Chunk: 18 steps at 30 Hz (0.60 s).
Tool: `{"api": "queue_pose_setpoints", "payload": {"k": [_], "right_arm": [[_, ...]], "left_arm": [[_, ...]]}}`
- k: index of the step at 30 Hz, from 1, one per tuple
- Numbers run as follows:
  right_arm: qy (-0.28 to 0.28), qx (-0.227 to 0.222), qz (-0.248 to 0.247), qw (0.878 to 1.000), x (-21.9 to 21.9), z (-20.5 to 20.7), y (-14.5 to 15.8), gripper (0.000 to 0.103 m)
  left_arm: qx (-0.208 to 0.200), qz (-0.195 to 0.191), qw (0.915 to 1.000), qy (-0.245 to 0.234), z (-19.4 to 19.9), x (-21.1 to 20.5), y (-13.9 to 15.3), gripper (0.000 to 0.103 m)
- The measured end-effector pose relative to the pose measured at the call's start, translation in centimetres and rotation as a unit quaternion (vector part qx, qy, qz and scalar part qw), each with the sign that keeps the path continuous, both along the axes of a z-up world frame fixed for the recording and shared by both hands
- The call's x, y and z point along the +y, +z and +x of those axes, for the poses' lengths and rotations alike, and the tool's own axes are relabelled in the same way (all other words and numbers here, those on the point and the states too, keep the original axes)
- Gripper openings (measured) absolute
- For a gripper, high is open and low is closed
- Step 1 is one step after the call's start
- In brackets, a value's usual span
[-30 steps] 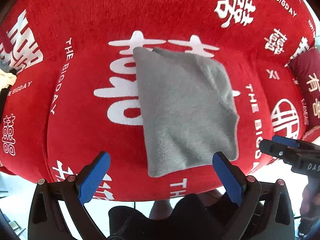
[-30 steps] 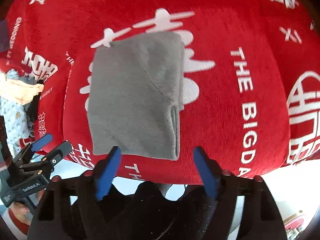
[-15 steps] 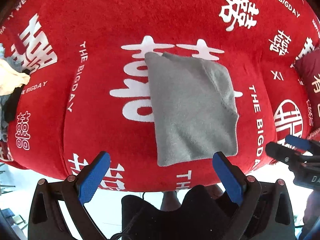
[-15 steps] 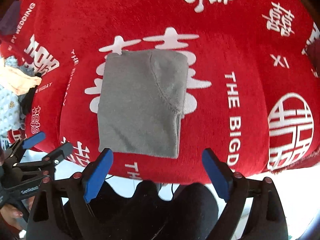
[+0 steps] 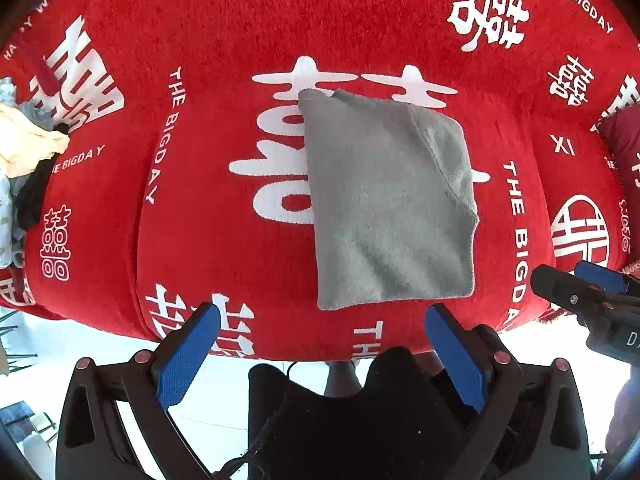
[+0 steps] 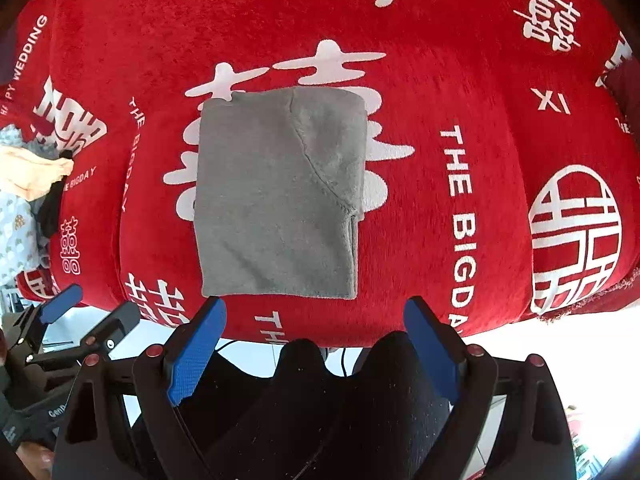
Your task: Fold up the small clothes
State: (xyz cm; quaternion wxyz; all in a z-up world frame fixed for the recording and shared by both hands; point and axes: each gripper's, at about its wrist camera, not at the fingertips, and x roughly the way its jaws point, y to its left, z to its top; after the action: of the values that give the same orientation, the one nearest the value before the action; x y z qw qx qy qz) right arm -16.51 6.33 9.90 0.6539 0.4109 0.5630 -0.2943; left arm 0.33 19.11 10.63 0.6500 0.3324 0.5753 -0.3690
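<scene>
Where the left wrist view looks down, the left gripper [image 5: 320, 340] hangs released, empty, near a folded grey cloth [image 5: 384, 208] on the red cover [image 5: 200, 240]. From the right, the right gripper [image 6: 316, 336] gapes too; the cloth [image 6: 276, 200] looks soft, light, limp, best pinched at a near corner.

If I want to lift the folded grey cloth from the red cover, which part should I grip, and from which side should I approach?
I would probably grip the near hem of the grey cloth, at its near right corner, coming from the front edge of the red cover. The layers end stacked along that right edge, so one pinch should catch them all. The right gripper is open and already faces that hem.
</scene>
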Motion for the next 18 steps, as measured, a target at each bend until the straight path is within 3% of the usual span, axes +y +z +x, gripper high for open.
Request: {"api": "queue_pose_setpoints", "payload": {"k": [18], "right_arm": [[0.029,0.007,-0.013,0.999,1.0,1.0,0.6,0.092]], "left_arm": [[-0.002,-0.008,0.9999,0.011,0.1,0.1,0.4,0.102]]}}
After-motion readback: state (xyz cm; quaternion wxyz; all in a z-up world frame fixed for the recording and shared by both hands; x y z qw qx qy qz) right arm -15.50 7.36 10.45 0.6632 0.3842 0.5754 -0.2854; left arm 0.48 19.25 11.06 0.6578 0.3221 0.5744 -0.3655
